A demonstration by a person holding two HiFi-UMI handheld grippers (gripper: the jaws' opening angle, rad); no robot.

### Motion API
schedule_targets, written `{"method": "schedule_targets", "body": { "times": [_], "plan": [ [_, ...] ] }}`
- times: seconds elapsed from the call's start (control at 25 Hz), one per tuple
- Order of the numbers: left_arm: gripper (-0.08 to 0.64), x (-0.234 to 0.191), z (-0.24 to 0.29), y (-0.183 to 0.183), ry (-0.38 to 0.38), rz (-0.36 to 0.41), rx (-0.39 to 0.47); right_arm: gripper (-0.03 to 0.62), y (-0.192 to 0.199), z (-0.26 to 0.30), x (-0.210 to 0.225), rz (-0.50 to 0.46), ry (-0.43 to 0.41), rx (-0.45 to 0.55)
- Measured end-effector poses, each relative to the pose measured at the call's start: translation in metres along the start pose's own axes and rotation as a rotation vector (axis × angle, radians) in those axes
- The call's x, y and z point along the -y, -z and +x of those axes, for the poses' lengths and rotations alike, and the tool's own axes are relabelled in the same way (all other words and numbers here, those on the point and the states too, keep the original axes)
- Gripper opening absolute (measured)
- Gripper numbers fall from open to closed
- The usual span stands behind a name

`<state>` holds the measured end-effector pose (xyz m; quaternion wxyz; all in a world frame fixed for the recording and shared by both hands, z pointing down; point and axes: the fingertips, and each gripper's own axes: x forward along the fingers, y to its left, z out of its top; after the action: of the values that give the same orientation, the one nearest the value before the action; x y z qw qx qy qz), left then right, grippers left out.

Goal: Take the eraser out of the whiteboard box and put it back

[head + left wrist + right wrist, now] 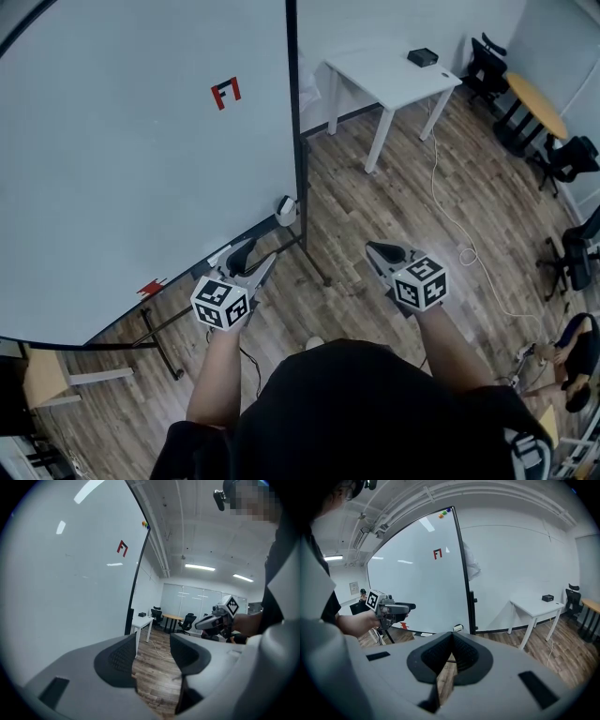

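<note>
A large whiteboard (122,169) is seen filling the left half of the head view, with a small red mark (225,93) stuck on it towards the upper centre and a second red piece (150,287) at its lower edge. A small white box (286,210) is fixed at the board's lower right corner, just beside the dark frame post. The eraser cannot be made out in any view, so whether it lies in that box cannot be told. The left gripper (255,258) is held below the centre of the head view, near the board's lower edge and pointed up towards the box without touching it. In the left gripper view its jaws are shown spread apart, with nothing between them and only the wooden floor (375,216) seen through the gap. The right gripper (378,251) is held right of centre, well apart from the board and over the bare floor. In the right gripper view its jaws are shown pressed together at the tips, with nothing pinched between them. At the top of the head view a white table (375,75) is set against the wall, and a small black box (423,57) rests on its tabletop. A white cable (441,197) is trailed across the floor from that table towards the right edge. Dark office chairs (567,159) are grouped in the upper right corner.
</note>
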<state>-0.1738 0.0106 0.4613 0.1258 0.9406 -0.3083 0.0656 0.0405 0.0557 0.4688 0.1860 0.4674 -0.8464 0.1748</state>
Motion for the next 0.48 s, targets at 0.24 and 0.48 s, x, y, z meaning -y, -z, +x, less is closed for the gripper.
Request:
{"method": "schedule_targets", "body": {
  "times": [0.24, 0.48],
  "plan": [
    [0.236, -0.0095, -0.0035, -0.0032, 0.005, 0.008, 0.008, -0.008, -0.0045, 0.0065, -0.0095, -0.009, 0.003, 0.000],
    [0.236, -0.0011, -0.0048, -0.0059, 0.019, 0.019, 0.010, -0.008, -0.0033, 0.0011, -0.0094, -0.005, 0.012, 0.004]
  ]
}}
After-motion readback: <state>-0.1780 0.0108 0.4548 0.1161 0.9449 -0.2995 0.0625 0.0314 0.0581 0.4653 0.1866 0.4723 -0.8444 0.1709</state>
